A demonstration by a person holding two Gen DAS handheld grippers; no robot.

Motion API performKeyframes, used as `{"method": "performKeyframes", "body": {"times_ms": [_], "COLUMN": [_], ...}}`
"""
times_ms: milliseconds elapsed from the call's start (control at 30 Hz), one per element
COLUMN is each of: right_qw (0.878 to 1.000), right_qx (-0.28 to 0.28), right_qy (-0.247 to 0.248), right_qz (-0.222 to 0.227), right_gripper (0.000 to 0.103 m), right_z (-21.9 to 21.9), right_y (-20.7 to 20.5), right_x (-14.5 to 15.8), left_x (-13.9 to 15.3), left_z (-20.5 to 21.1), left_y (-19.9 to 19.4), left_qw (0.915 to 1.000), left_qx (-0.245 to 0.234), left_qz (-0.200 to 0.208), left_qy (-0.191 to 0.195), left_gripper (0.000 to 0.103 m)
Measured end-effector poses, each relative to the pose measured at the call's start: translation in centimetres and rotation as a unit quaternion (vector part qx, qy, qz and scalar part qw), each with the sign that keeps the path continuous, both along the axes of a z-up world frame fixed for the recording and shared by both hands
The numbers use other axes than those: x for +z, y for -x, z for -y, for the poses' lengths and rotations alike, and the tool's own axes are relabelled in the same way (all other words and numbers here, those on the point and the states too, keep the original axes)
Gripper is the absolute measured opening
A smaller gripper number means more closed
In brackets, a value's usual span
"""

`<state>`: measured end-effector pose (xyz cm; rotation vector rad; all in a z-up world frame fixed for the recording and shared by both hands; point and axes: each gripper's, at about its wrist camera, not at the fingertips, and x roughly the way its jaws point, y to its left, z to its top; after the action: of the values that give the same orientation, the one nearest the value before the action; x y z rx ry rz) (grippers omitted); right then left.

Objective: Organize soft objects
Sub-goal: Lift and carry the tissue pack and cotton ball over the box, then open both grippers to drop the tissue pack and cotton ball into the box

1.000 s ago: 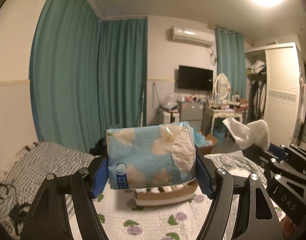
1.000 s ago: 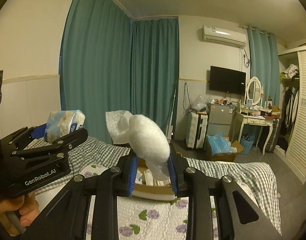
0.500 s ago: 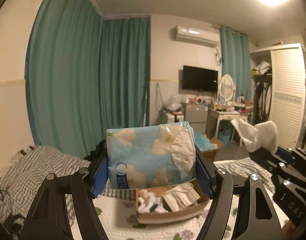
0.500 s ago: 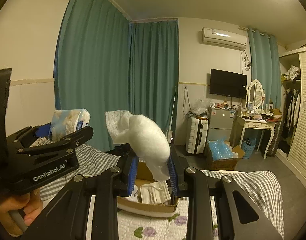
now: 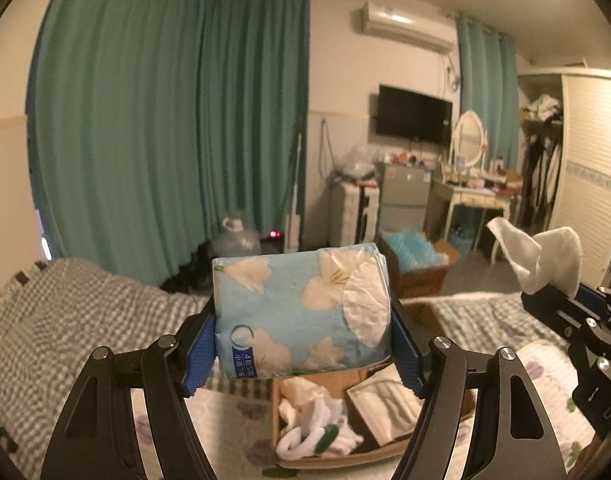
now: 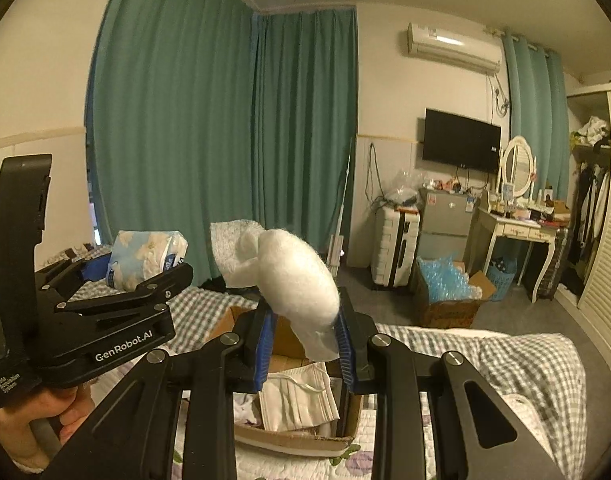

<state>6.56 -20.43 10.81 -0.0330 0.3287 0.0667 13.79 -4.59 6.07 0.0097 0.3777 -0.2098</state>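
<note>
1. Count: two grippers, one tissue pack, one white cloth, one cardboard box [image 5: 345,462].
2. Left gripper [image 5: 303,346]: fingers clenched on the blue floral tissue pack [image 5: 297,316], held in the air above the box.
3. Right gripper [image 6: 303,346]: fingers clamped on the fluffy white cloth [image 6: 289,280], also above the box.
4. Box contents: one white bundle with green [image 5: 313,428], one stack of face masks [image 6: 297,396].
5. Writing: "GenRobot.AI" on the left gripper body in the right wrist view; the pack's print is too small to read.
6. Surroundings: the box rests on the bed's floral quilt [image 6: 265,466], a gingham blanket [image 5: 57,320] beside it; teal curtains [image 6: 225,140], a wall television [image 6: 459,140] and a vanity desk [image 6: 517,228] stand beyond.
</note>
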Motion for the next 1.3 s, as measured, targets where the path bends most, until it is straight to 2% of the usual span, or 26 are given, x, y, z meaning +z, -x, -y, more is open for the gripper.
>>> {"method": "performKeyframes", "body": {"times_ms": [200,333,567,633,733,833,867,900,967,1167,1300], "right_qw": [0.998,0.994,0.986,0.982,0.978,0.979,0.980,0.981,0.982,0.987,0.991], "right_qx": [0.008,0.008,0.010,0.011,0.007,0.005,0.006,0.006,0.003,-0.007,-0.013], "right_qy": [0.011,-0.001,0.011,0.012,0.017,0.022,0.020,0.019,0.018,0.006,0.001], "right_qz": [-0.055,-0.105,-0.168,-0.188,-0.206,-0.202,-0.200,-0.195,-0.187,-0.161,-0.134], "right_gripper": [0.027,0.027,0.027,0.027,0.028,0.033,0.039,0.049,0.057,0.062,0.066], "right_z": [0.0,0.6,1.6,1.7,1.8,1.8,1.9,2.0,2.2,3.0,3.2], "right_y": [-4.7,-7.8,-10.8,-11.5,-12.0,-11.9,-11.8,-11.7,-11.7,-10.6,-8.9], "right_x": [-5.2,-9.5,-14.1,-15.1,-16.5,-16.6,-16.4,-16.2,-15.7,-13.6,-11.1], "left_x": [-4.3,-6.9,-10.9,-11.3,-11.1,-10.9,-10.7,-10.4,-9.9,-6.6,-4.3], "left_z": [1.6,2.7,4.0,4.5,4.8,4.7,4.4,4.1,3.7,3.9,3.6], "left_y": [-3.4,-5.1,-6.9,-6.9,-6.8,-6.7,-6.7,-6.6,-6.5,-5.1,-3.8], "left_qw": [0.9988,0.9965,0.9891,0.9886,0.9883,0.9886,0.9893,0.9902,0.9909,0.9951,0.9962], "left_qx": [-0.006,-0.012,-0.027,-0.019,-0.023,-0.018,-0.019,-0.023,-0.022,-0.016,-0.012], "left_qz": [-0.046,-0.076,-0.139,-0.134,-0.137,-0.138,-0.137,-0.135,-0.133,-0.098,-0.087], "left_qy": [-0.016,-0.032,-0.041,-0.066,-0.063,-0.056,-0.046,-0.028,-0.008,-0.005,0.000], "left_gripper": [0.072,0.073,0.075,0.075,0.076,0.076,0.077,0.077,0.077,0.080,0.080]}}
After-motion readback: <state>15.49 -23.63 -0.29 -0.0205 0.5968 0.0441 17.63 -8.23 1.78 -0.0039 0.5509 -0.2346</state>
